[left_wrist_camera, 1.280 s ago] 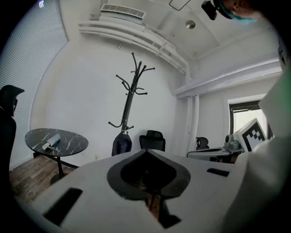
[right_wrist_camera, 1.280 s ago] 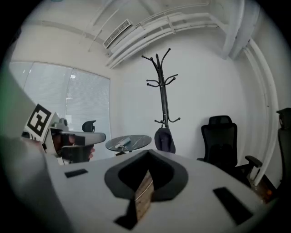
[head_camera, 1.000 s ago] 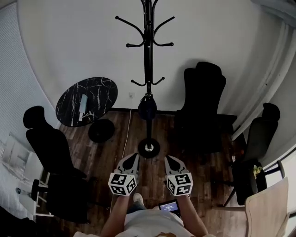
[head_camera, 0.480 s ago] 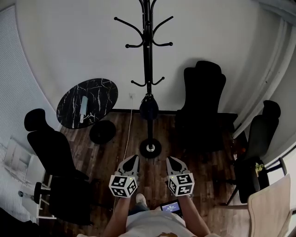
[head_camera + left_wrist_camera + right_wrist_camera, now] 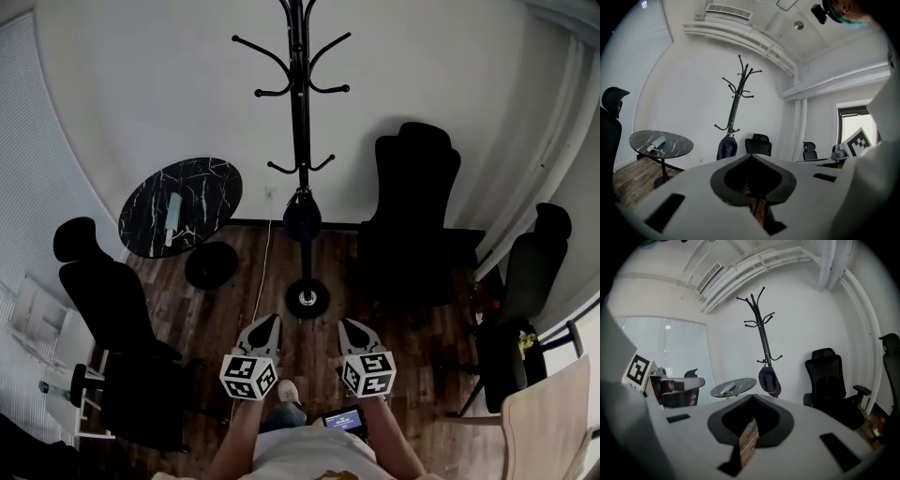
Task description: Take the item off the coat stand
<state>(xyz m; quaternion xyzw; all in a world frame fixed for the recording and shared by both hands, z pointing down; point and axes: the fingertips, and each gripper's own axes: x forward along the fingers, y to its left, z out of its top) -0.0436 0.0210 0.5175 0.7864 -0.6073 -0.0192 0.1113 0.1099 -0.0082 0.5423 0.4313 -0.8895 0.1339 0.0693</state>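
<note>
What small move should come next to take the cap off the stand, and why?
Probably bring the right gripper forward toward the dark cap, opening its fingers on the way. The cap hangs low on the coat stand, well apart from the gripper, whose fingers are shut and empty.

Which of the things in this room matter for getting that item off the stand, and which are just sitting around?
Part of the job: coat stand; dark cap hanging on its low hook; left gripper and right gripper, both shut and empty.
Just lying about: round marble table; black office chair by the wall; pale wooden chair.
</note>
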